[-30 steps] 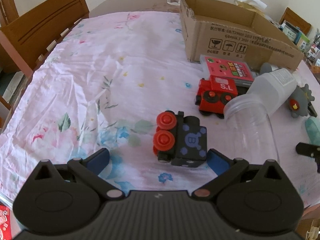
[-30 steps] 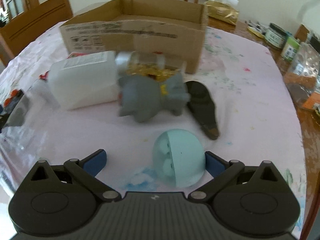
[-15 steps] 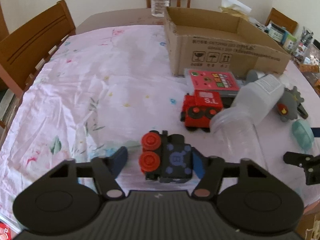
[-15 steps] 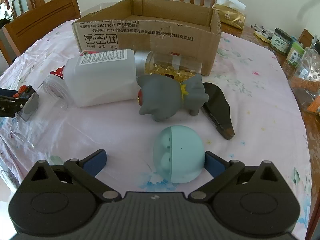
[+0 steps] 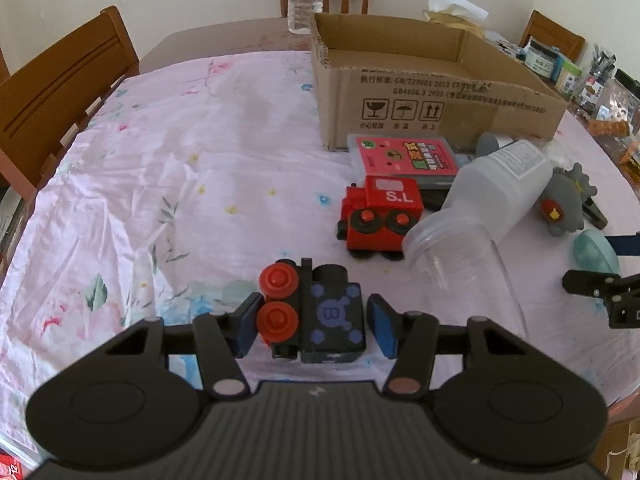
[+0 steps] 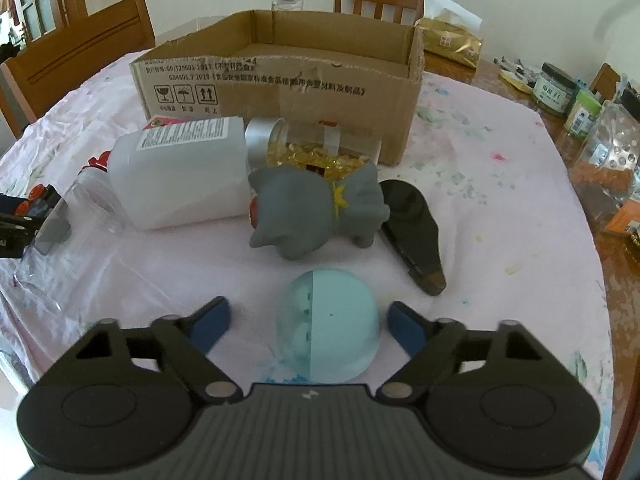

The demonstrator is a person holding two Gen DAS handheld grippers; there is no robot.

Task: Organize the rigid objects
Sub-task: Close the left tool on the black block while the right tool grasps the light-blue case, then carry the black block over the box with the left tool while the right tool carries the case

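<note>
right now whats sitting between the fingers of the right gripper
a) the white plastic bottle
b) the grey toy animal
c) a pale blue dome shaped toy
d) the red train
c, the pale blue dome toy lies on the tablecloth between the blue fingers of the right gripper, whose jaws are closing but still show gaps on both sides.

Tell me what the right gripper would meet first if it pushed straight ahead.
The right gripper, fingers closing but not yet touching, would probably first meet the pale blue dome toy between them; beyond sits the grey figure.
</note>
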